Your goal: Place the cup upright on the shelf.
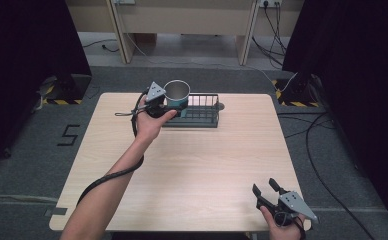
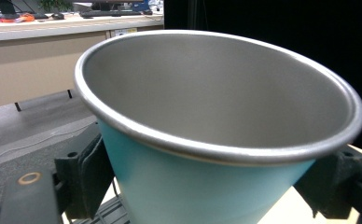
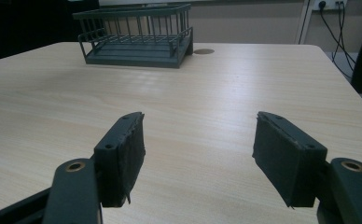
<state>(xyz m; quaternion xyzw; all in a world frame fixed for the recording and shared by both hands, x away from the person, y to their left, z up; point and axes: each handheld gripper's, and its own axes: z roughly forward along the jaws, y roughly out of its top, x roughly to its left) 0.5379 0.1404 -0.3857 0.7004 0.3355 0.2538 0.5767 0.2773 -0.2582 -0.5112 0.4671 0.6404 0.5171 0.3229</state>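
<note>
A teal cup [image 1: 176,94] with a bare metal inside is held over the left end of a dark wire rack [image 1: 202,111] at the table's far side. My left gripper [image 1: 169,106] is shut on the cup. In the left gripper view the cup [image 2: 207,140] stands upright and empty, with a black pad pressed to each side of its teal wall. My right gripper [image 1: 267,189] rests open near the table's front right corner, nothing between its jaws. Ahead of the open right gripper [image 3: 198,144], the rack [image 3: 137,35] stands at the far side.
The wooden table [image 1: 207,165] has a small round hole [image 3: 204,51] just right of the rack. Cables [image 1: 312,135] trail on the floor to the right. Dark curtains hang on both sides, and a wooden bench stands beyond the table.
</note>
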